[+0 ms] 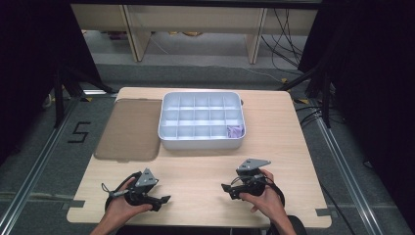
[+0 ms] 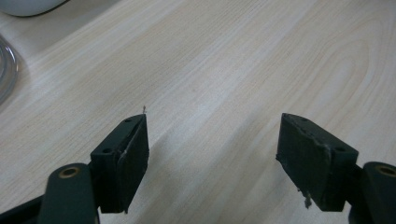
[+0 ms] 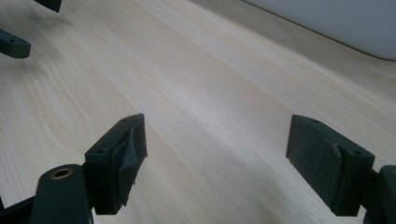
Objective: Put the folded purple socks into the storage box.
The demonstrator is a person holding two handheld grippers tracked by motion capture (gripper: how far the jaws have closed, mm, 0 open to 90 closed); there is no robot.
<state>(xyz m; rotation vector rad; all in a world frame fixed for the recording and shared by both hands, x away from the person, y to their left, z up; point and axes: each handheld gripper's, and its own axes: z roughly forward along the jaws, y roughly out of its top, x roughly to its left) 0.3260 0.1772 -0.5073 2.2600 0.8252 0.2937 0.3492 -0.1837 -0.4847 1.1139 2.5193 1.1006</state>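
Note:
A white compartment tray [image 1: 201, 121] stands at the middle back of the wooden table [image 1: 195, 169]. One of its front right cells holds a small purple item [image 1: 236, 130]. My left gripper [image 1: 164, 199] rests near the front left edge in a person's hand and points right. Its jaws are open over bare wood [image 2: 212, 154] with nothing between them. My right gripper [image 1: 226, 188] sits at the front right and points left toward the other. It is open too, with only tabletop between its jaws [image 3: 215, 158].
A translucent brown lid [image 1: 131, 128] lies flat to the left of the tray. The tray's white wall [image 3: 336, 23] rises at the upper right of the right gripper view, and the left gripper's jaw tips [image 3: 14, 44] are at its upper left. Dark curtains flank the table.

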